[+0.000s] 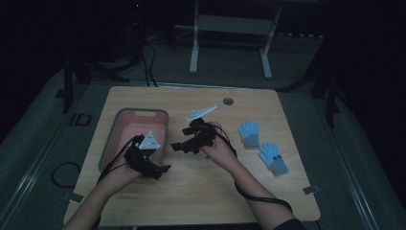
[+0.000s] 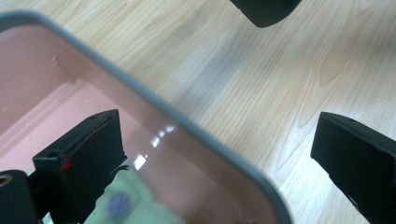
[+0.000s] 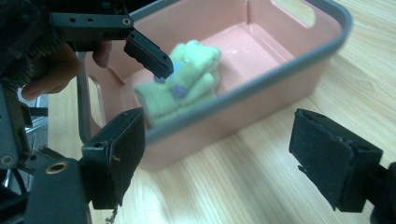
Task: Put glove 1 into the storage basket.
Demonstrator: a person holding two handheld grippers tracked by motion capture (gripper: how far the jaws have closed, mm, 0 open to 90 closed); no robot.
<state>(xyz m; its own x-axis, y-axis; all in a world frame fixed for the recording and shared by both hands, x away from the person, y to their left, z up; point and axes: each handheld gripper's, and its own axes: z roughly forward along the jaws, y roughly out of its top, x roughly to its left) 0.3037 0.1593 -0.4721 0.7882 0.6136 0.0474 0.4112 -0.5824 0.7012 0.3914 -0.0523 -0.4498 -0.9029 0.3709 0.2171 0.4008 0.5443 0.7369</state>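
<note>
The right gripper (image 1: 178, 146) is standing spread and empty, and so is the left gripper (image 1: 165, 168). Two light blue knitted gloves (image 1: 249, 133) are lying near the desk's right edge, nearer the right hand, long axes slanting. One folded pale green glove pair (image 3: 180, 84) is lying inside the one pink plastic basket with grey rim (image 1: 112, 139).

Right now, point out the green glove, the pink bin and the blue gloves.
green glove (image 3: 180, 86), right gripper view, on its folded middle inside the bin.
pink bin (image 3: 261, 86), right gripper view, on its grey rim along the near wall.
blue gloves (image 1: 249, 132), high view, on the palm of the farther one.
</note>
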